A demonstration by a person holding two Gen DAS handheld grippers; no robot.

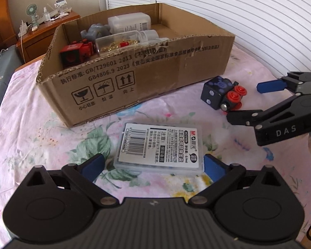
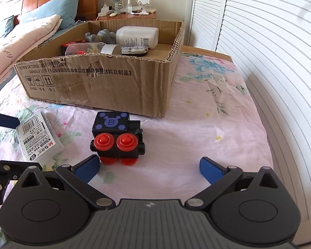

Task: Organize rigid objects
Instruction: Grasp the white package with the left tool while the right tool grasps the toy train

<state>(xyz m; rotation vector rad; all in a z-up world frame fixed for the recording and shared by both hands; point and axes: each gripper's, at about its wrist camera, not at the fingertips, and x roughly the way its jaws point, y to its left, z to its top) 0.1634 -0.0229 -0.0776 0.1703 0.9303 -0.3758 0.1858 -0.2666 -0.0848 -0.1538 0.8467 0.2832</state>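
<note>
A clear flat plastic case with a white barcode label (image 1: 160, 147) lies on the floral sheet between the open jaws of my left gripper (image 1: 153, 167); its near end sits between the blue pads. It also shows in the right wrist view (image 2: 38, 138). A black toy block with red wheels (image 2: 117, 138) stands just ahead of my open right gripper (image 2: 149, 169), nearer the left pad. The toy also shows in the left wrist view (image 1: 222, 95), with the right gripper (image 1: 244, 101) open beside it. Neither gripper holds anything.
An open cardboard box (image 1: 155, 66) stands behind, holding a white bottle (image 1: 129, 22), a grey figure (image 1: 95, 32), a clear jar (image 1: 119, 41) and a red toy (image 1: 75, 53). White louvred doors (image 2: 269, 41) run along the right. A wooden nightstand (image 1: 45, 31) stands at the far left.
</note>
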